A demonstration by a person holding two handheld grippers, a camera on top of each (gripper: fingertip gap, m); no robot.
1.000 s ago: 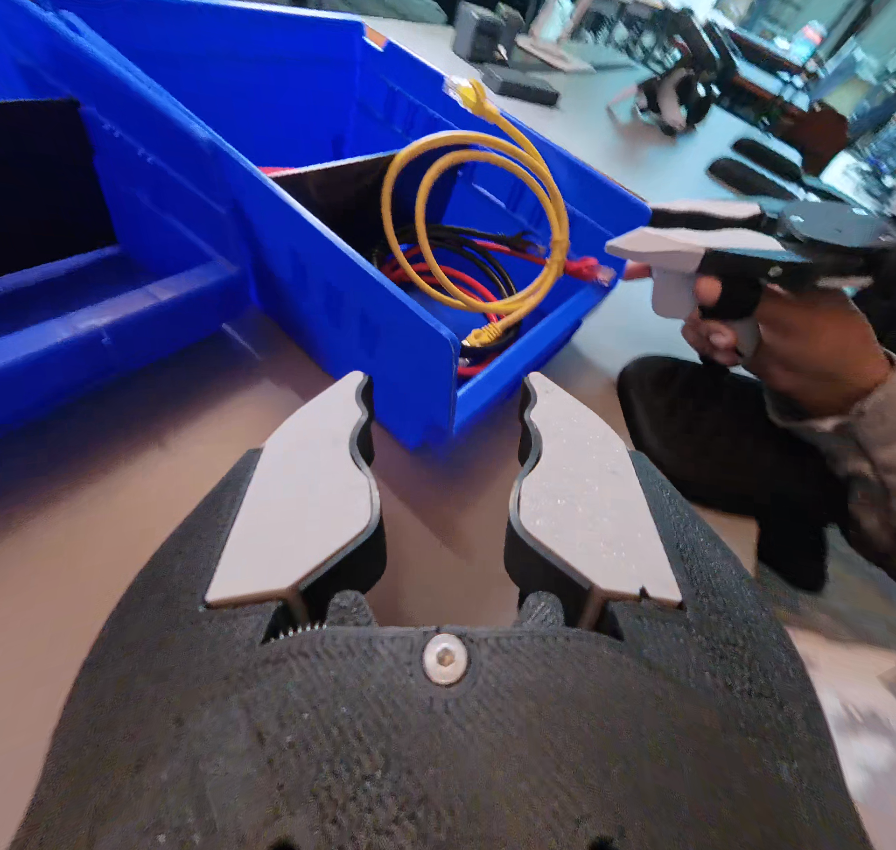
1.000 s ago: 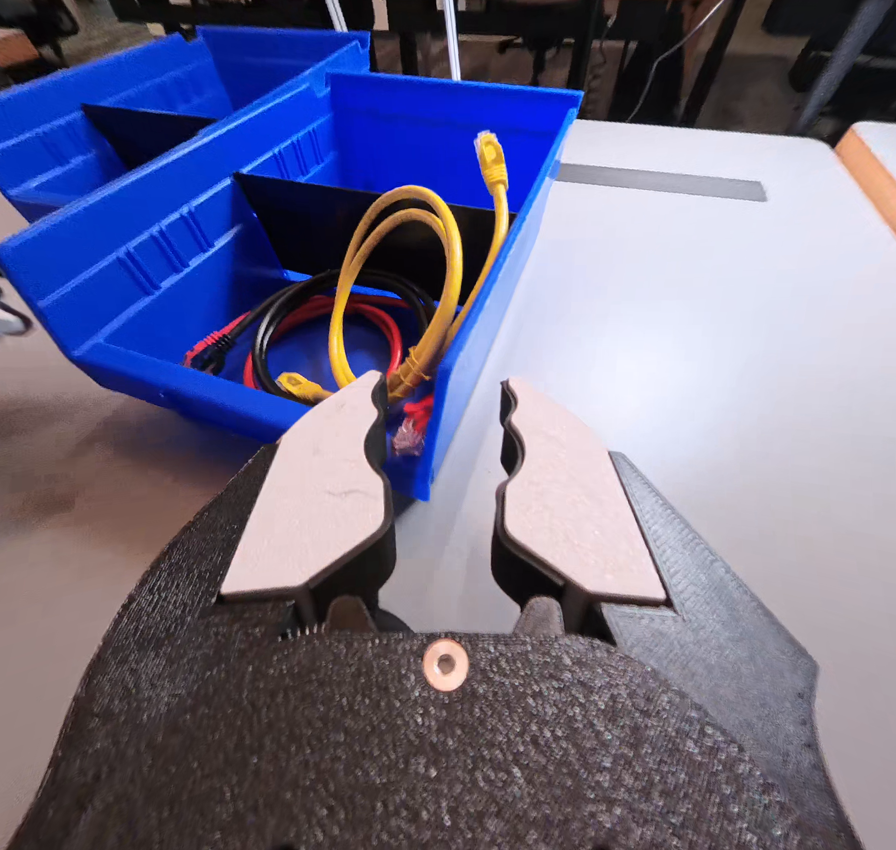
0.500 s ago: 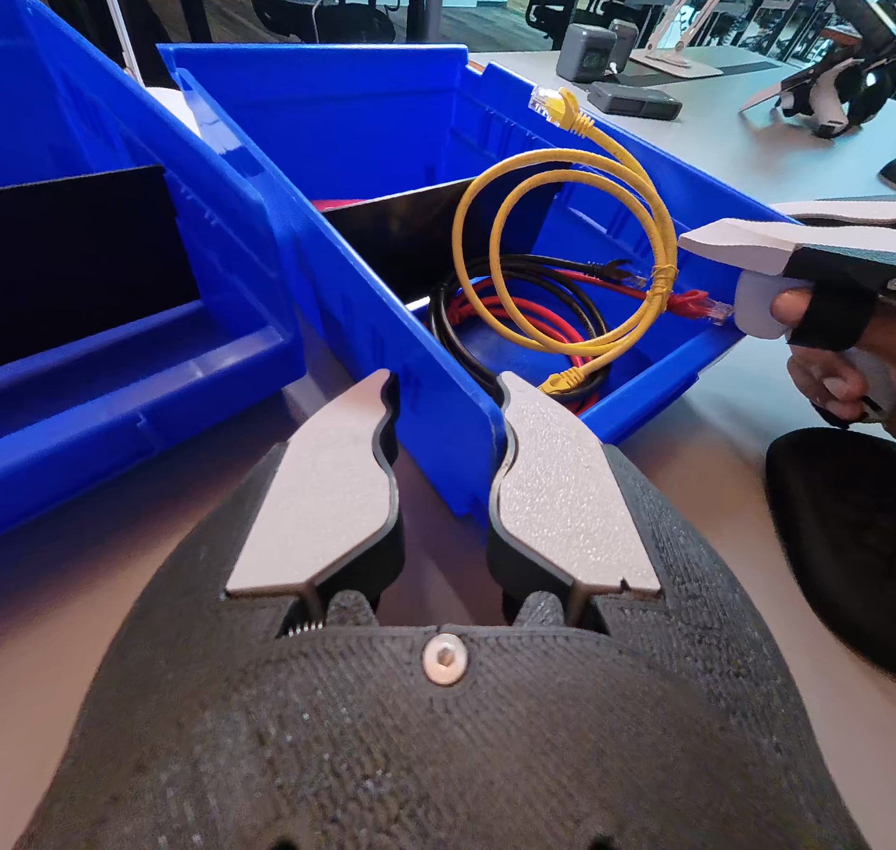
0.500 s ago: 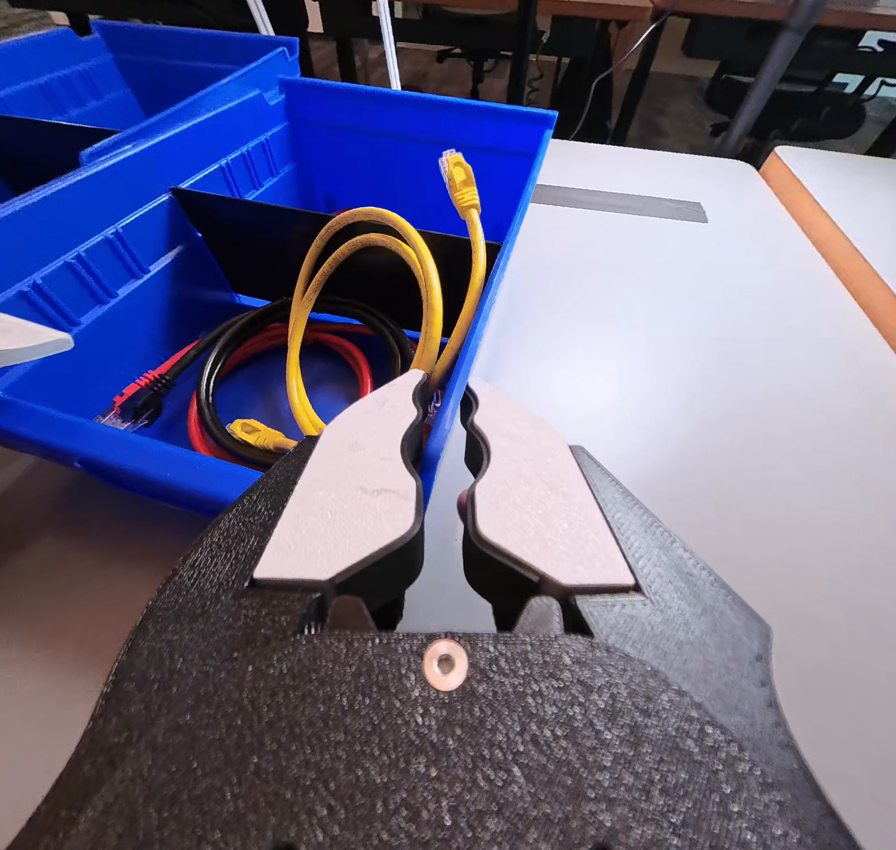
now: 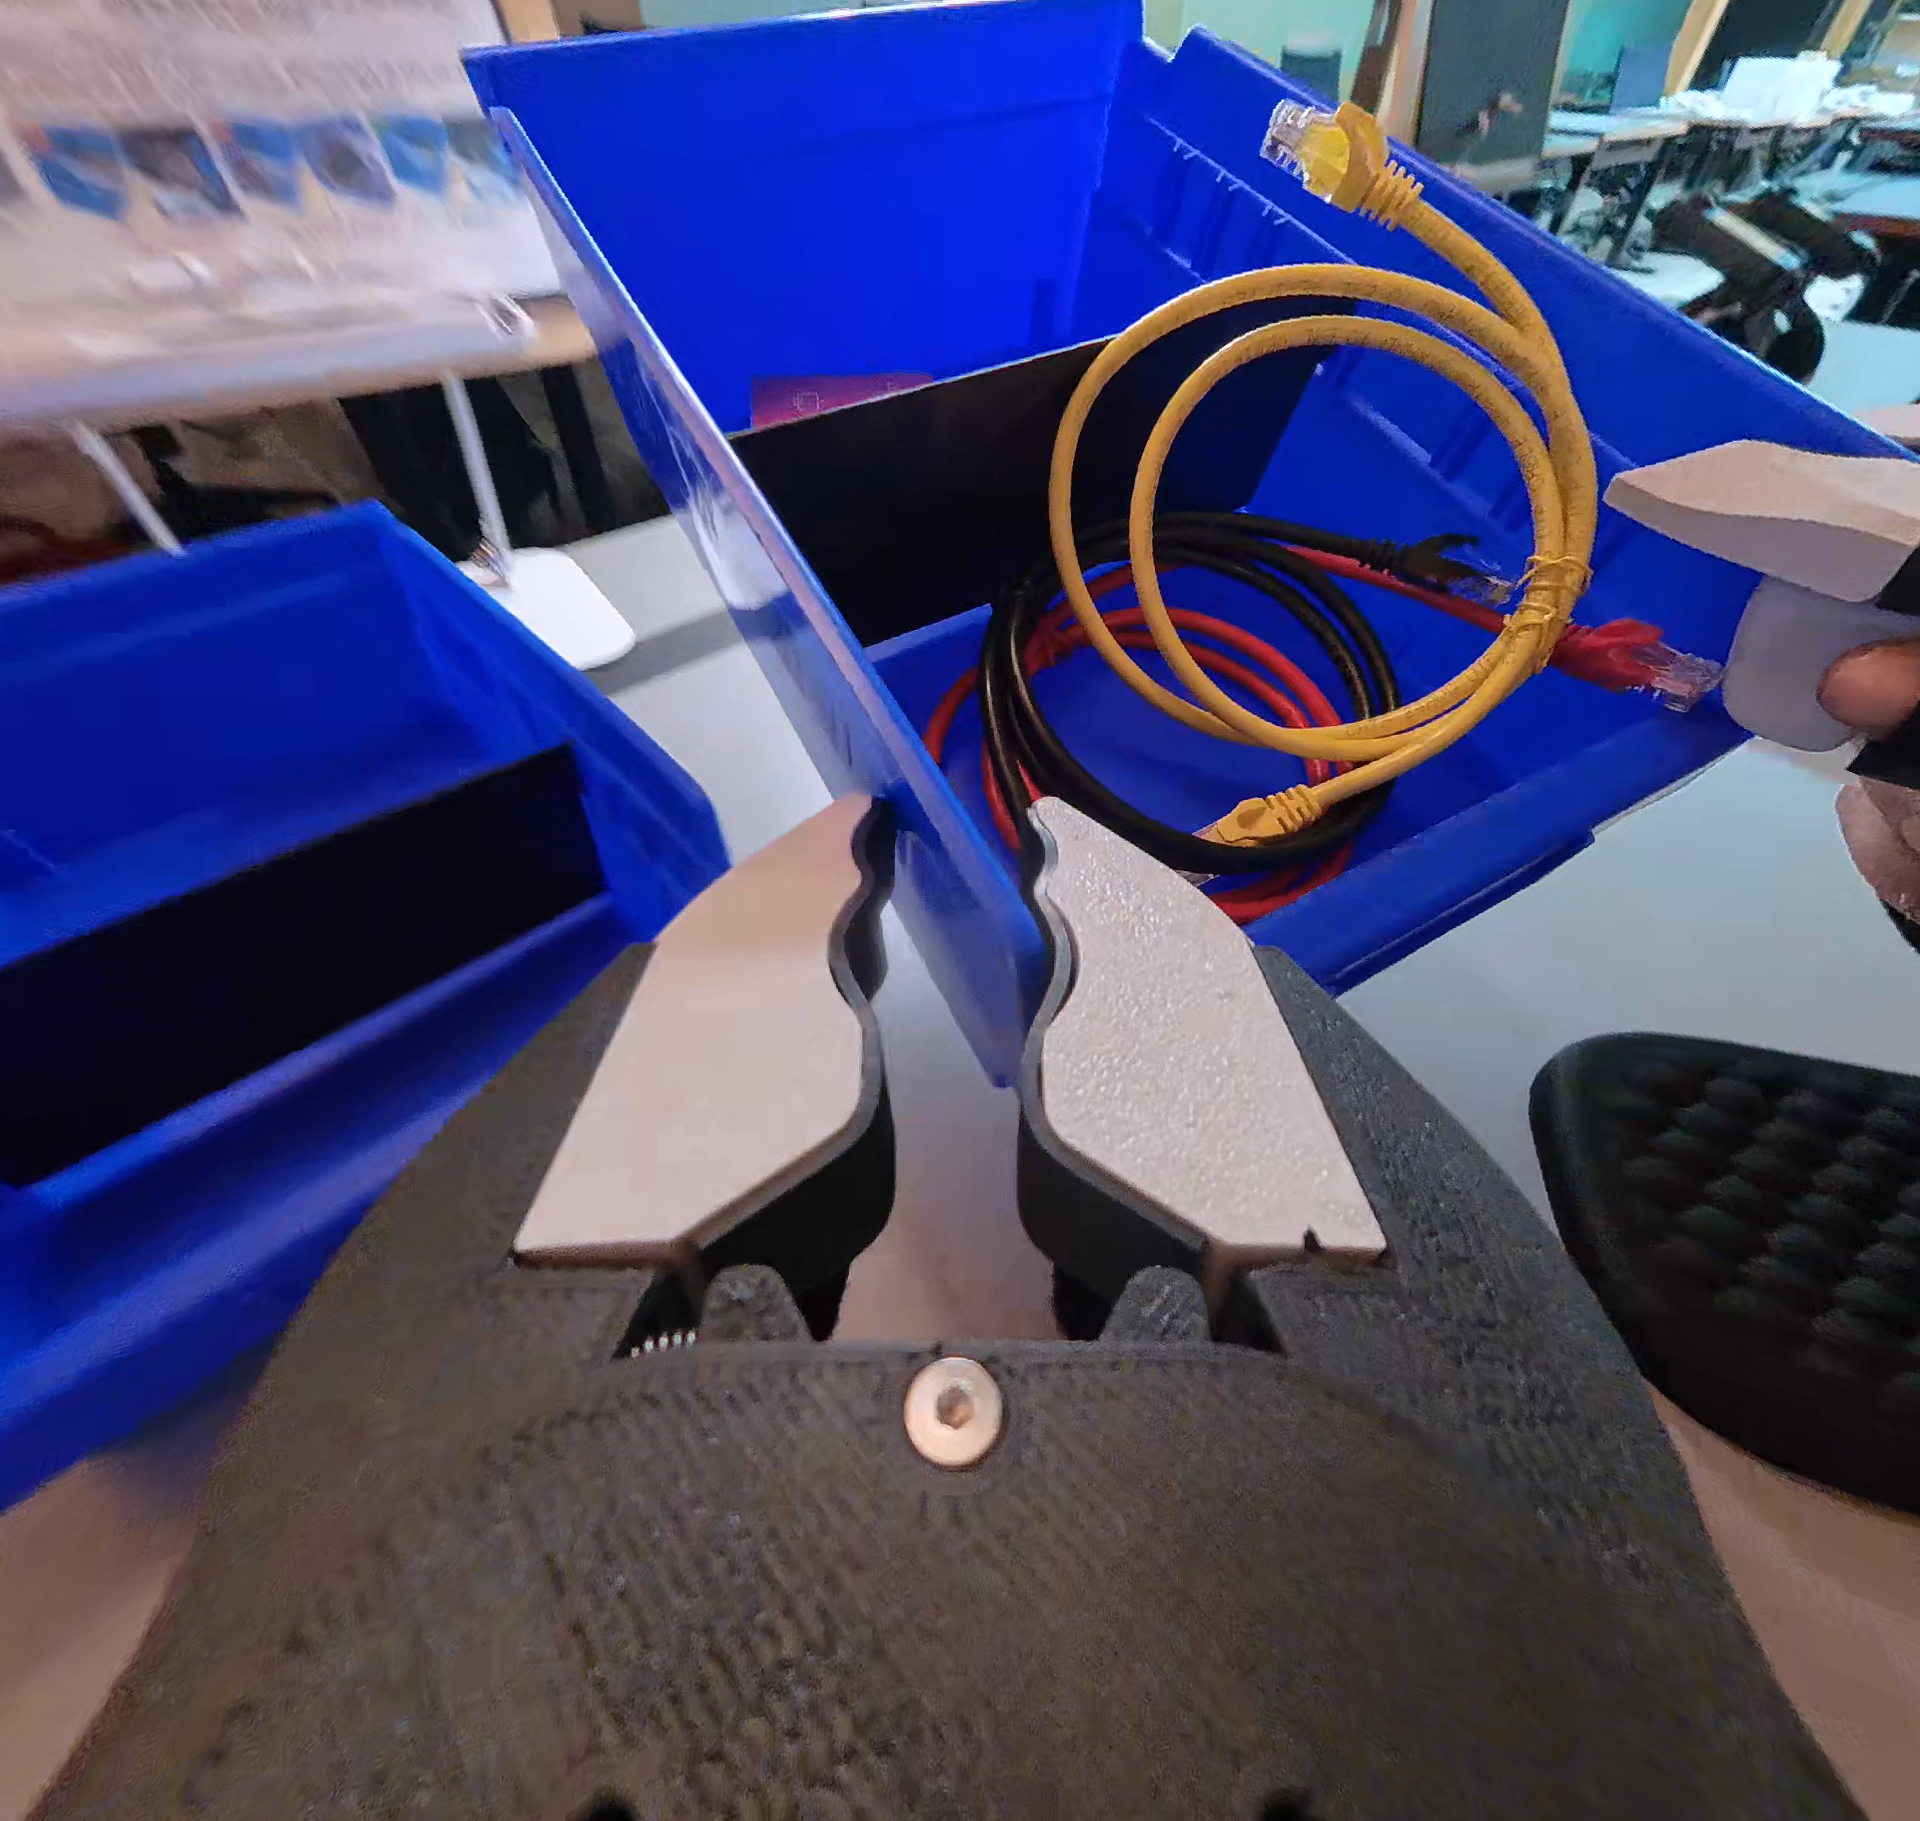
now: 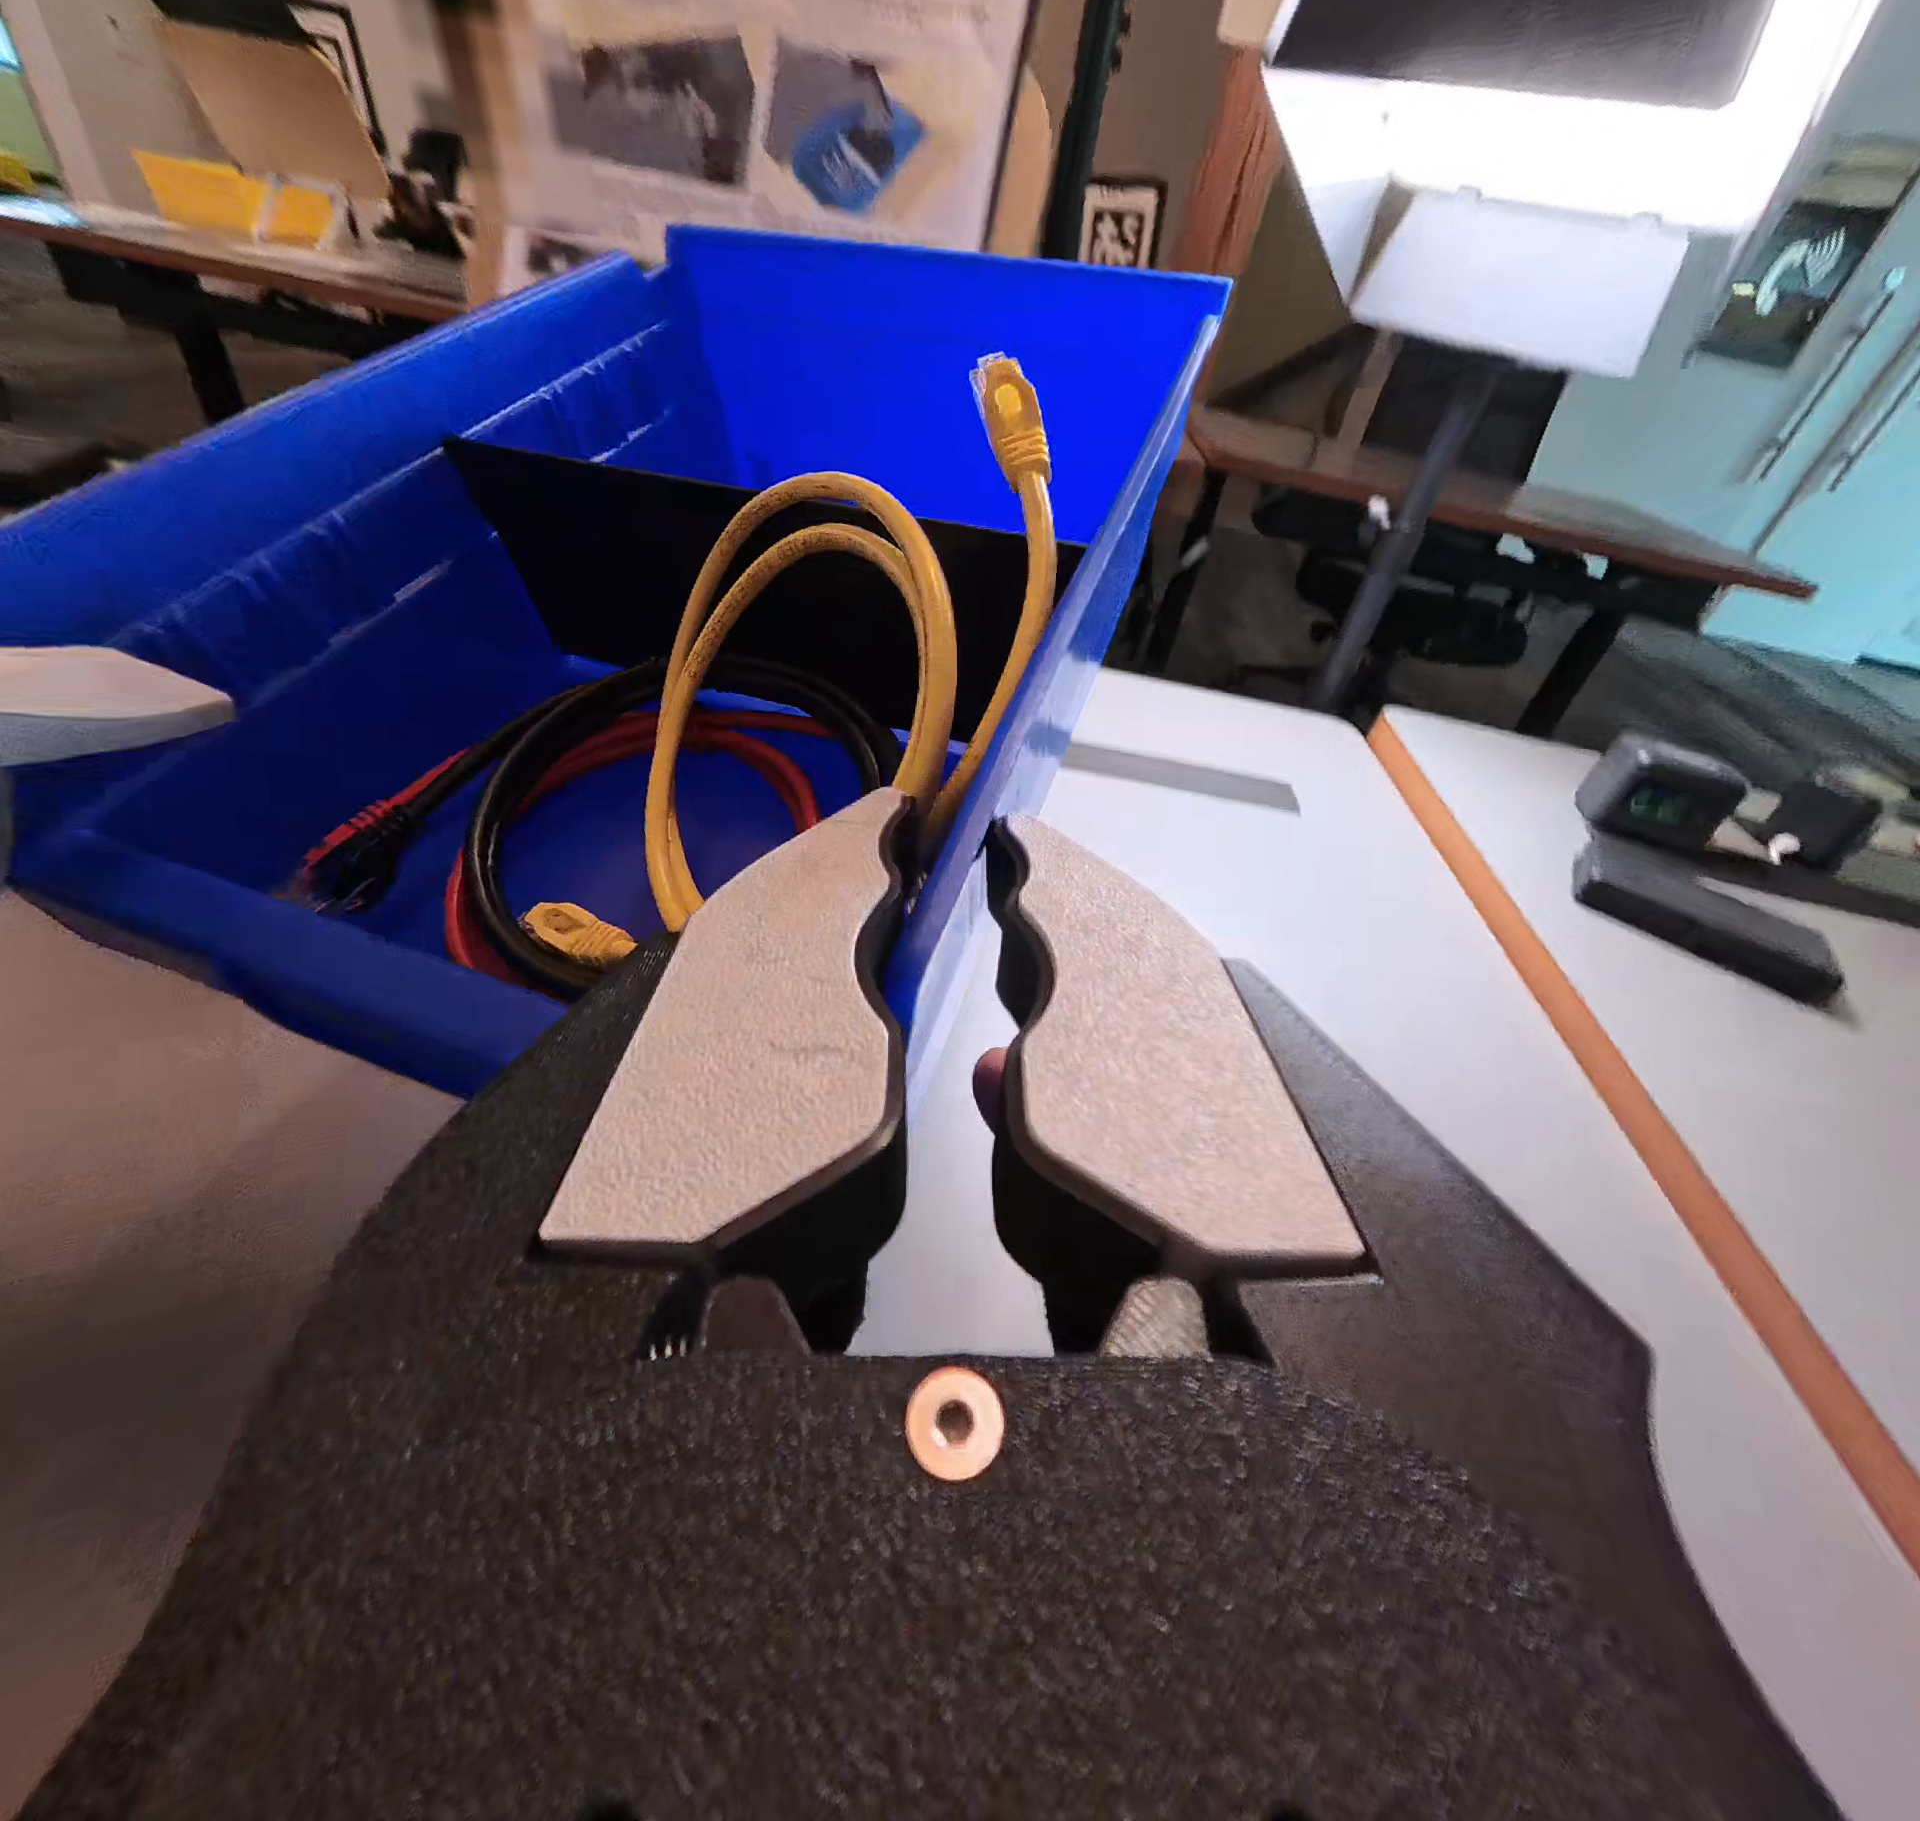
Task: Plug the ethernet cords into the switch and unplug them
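Note:
A blue bin (image 5: 831, 213) holds a coiled yellow ethernet cord (image 5: 1361, 173), a black cord (image 5: 994, 691) and a red cord (image 5: 1605, 644) in front of a black divider. My left gripper (image 5: 956, 826) is shut on the bin's left side wall. My right gripper (image 6: 951, 821) is shut on the bin's right side wall (image 6: 1091, 566), and the yellow cord (image 6: 1016, 426) stands just inside it. The bin looks tilted between the two grippers. The right gripper's finger (image 5: 1766, 514) shows in the left wrist view. No switch is in view.
A second blue bin (image 5: 312, 628) stands to the left. A black mesh chair part (image 5: 1745, 1231) is at the lower right. The grey table (image 6: 1351, 940) extends right, with small black devices (image 6: 1704, 919) beyond an orange edge. Desks and posters are behind.
Both grippers closed from open onto the bin's opposite side walls. Both views have swung upward and the bin now appears tilted in the grip.

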